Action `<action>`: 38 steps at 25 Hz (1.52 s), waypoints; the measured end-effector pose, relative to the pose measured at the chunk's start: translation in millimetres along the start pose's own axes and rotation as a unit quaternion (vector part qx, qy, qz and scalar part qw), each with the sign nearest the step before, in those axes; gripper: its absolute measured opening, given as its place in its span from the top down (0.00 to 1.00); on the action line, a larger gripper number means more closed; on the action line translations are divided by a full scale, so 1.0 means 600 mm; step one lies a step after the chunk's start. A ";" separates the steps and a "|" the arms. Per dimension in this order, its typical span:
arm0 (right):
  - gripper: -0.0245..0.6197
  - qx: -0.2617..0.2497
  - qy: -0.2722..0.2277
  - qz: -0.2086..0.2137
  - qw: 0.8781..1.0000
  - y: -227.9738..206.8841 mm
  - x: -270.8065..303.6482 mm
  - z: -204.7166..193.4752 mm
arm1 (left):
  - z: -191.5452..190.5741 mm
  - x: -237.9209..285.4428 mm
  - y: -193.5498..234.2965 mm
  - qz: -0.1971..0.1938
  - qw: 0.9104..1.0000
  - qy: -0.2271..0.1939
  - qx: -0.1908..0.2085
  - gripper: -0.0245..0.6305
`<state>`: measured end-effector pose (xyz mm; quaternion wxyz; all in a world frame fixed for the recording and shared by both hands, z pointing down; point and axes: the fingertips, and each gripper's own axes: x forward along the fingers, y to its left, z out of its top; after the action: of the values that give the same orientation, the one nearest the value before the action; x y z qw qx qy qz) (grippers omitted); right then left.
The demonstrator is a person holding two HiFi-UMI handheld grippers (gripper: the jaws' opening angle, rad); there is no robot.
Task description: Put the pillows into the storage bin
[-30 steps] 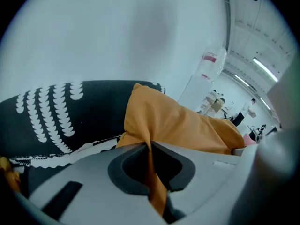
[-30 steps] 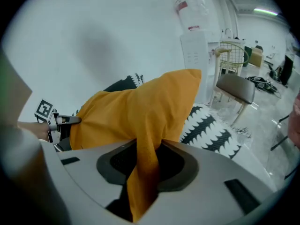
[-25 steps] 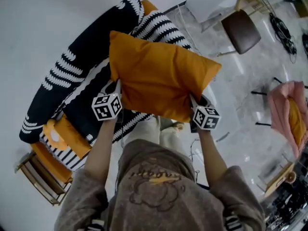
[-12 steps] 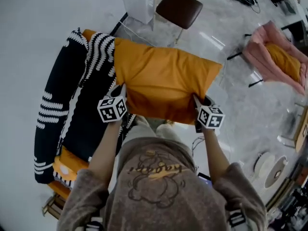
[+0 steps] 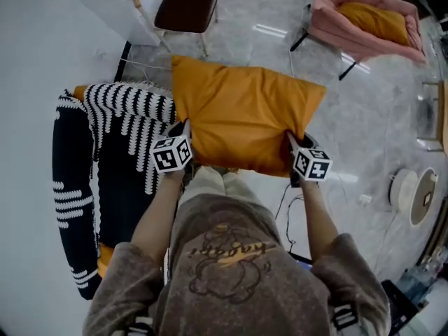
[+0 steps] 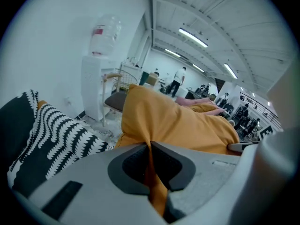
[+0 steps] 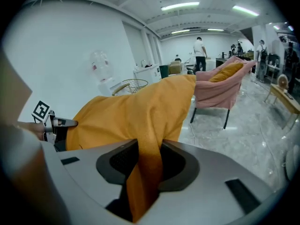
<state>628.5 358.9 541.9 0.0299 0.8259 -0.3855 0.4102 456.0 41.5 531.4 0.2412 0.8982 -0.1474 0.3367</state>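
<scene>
Grey marble-look floor (image 5: 364,117), glossy, bounded on one side by a white wall (image 5: 42,40). Item one: orange pillow (image 5: 241,121), rectangular and plump, held in the air in front of the person's chest, well above the floor, its long edge running left to right. Left gripper (image 6: 150,149): jaws pressed almost together on a thin fold of the pillow's fabric at the near left corner. Right gripper (image 7: 149,153): jaws narrowly apart, clamped on a thicker bunch of the same fabric at the near right corner; cloth hangs down through both grips. Item two: black-and-white patterned sofa (image 5: 119,159) to the person's left, against the wall, with a strip of orange showing at its near end. Item three: pink armchair (image 5: 350,30) on dark legs, ahead and to the right, well apart from the held pillow; a second orange pillow (image 5: 378,19) lies in its seat. Item four: brown-seated chair (image 5: 185,9), ahead, next to a white water dispenser (image 6: 96,86) that carries an upturned bottle (image 6: 105,32). Item five: round white object (image 5: 413,194) on the floor at far right; what it is cannot be told. Person: grey-brown sweatshirt (image 5: 238,257) with a printed front, both forearms raised. Several people (image 7: 200,50) stand far down the hall.
</scene>
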 end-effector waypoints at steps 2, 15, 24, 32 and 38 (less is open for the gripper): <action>0.76 0.017 0.003 -0.017 1.000 -0.040 -0.002 -0.017 | -0.013 0.033 -0.028 -0.011 1.000 0.021 0.010 0.95; 0.75 0.064 0.059 -0.046 0.995 -0.209 0.229 -0.167 | -0.149 0.331 0.000 -0.013 0.993 0.115 0.015 0.95; 0.74 0.083 0.097 -0.038 0.991 -0.284 0.415 -0.305 | -0.267 0.513 0.076 0.002 0.989 0.146 0.008 0.95; 0.33 0.088 0.145 -0.054 0.984 -0.324 0.474 -0.373 | -0.299 0.536 0.138 0.071 0.988 0.132 0.021 0.71; 0.31 0.052 0.095 -0.023 0.994 -0.240 0.476 -0.273 | -0.256 0.496 0.123 0.051 0.994 0.096 0.020 0.55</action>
<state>721.1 345.1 889.3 0.0331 0.7921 -0.3402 0.5058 559.8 31.0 858.4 0.2188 0.8578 -0.1622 0.4359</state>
